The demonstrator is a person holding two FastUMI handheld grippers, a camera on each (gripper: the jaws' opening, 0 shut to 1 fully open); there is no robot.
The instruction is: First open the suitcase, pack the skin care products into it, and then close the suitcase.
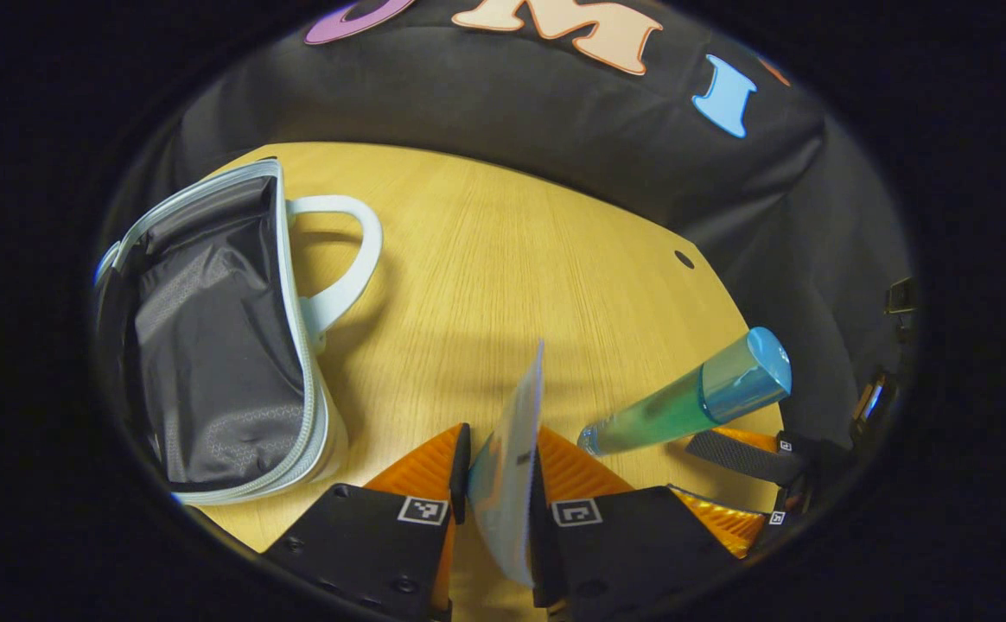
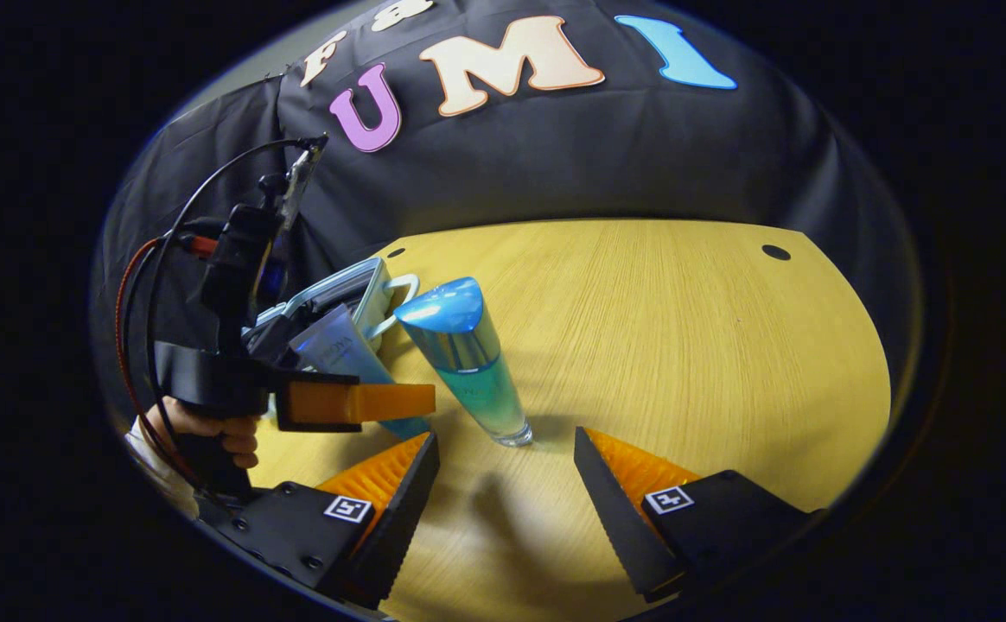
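The small suitcase [image 1: 218,345] lies open at the left of the wooden table [image 1: 512,259], showing its grey lining and white handle [image 1: 347,259]. My left gripper [image 1: 501,436] is shut on a flat pale skin-care tube [image 1: 516,432], held edge-on above the table to the right of the suitcase. A teal bottle with a blue cap [image 1: 693,402] stands to the right of it. In the right gripper view that bottle [image 2: 468,363] stands upright just ahead of my open right gripper [image 2: 505,439]. Nothing is between the fingers. The left gripper [image 2: 356,402] with its tube [image 2: 339,350] hangs left of the bottle.
A hand [image 2: 200,428] holds the left gripper's grip, with cables looping above it. The suitcase [image 2: 339,289] sits behind that gripper at the table's far left. The table [image 2: 684,345] stretches bare to the right, with a small hole [image 2: 775,252] near its far edge.
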